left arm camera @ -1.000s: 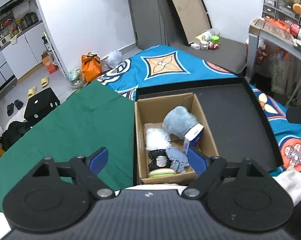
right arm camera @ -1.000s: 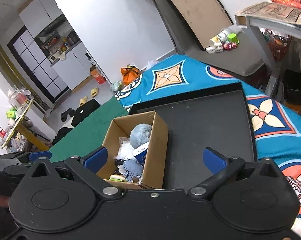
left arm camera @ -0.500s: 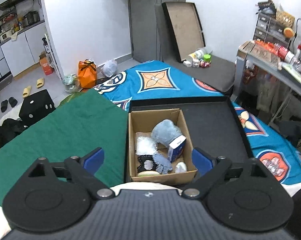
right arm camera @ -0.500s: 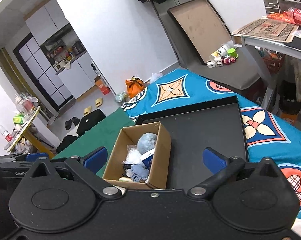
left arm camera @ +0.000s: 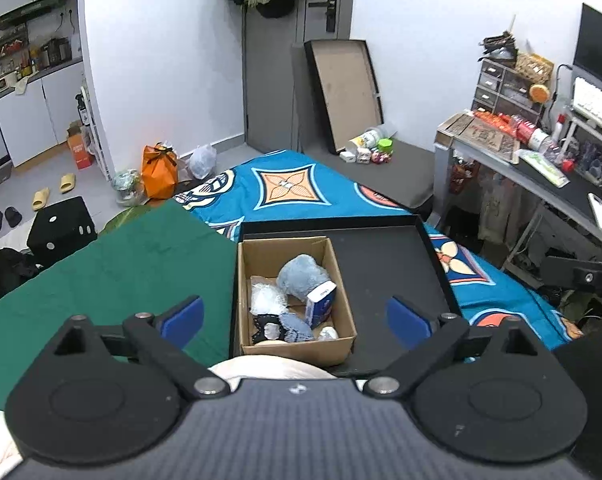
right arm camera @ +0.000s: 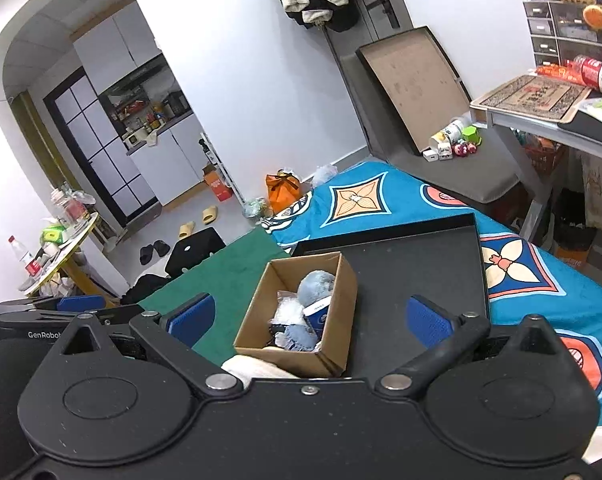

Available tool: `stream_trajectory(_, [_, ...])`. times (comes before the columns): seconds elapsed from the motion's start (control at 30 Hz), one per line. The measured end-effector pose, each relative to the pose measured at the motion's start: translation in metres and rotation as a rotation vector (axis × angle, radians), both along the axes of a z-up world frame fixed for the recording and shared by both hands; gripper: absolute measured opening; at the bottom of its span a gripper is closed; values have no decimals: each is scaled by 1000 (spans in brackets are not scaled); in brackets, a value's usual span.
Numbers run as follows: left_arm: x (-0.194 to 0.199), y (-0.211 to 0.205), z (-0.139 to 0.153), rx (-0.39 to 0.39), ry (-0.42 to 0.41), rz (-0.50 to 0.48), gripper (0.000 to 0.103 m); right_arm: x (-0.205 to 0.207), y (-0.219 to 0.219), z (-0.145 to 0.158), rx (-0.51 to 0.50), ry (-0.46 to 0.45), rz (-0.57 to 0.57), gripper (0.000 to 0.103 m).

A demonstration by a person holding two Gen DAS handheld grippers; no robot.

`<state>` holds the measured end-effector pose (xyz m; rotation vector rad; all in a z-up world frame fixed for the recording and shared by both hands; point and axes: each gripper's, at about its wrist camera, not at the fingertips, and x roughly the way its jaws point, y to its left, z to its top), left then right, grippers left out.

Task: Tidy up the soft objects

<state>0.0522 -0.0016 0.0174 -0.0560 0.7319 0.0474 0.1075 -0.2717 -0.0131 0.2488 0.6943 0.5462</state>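
Both pairs of jaws stand wide apart and hold nothing. Between and beyond the blue fingertips of the left gripper sits an open cardboard box, its near wall just ahead of the gap. Inside it, toward the far side, lies a grey-blue plush lump; a small blue-and-white carton leans against the plush on its near right. Left of the carton is a crinkled white fluffy piece, and nearer the jaws lie a pale blue knitted piece and a black lace-edged item. A small white object sits in the near right corner; what it is cannot be told.

This box stands in the left part of a shallow black tray, whose bare floor stretches past the right fingertip. Left of the left fingertip spreads a green cloth, and beyond the tray a blue patterned bedspread.

From the right gripper the same cardboard box lies between the fingertips, slightly toward the left one, with the plush at its far end and the tray running ahead and to the right. Just under the box's near wall, close to both grippers, a pale cream fabric bulge shows. The left gripper's body appears at the far left edge of the right view.
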Motion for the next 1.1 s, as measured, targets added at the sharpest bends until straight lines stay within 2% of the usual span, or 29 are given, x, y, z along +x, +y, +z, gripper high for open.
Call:
stream_trajectory(0.23, [-24, 0, 10, -9, -38, 25, 98, -22, -1, 12, -18, -9, -12, 103])
stream_trajectory(0.57, [-54, -16, 20, -30, -73, -2, 98, -50, -9, 25, -55, -43, -48, 103])
stream_trajectory(1.1, [-71, -42, 31, -55, -125, 15, 98, -75, -11, 41, -88, -122, -36, 103])
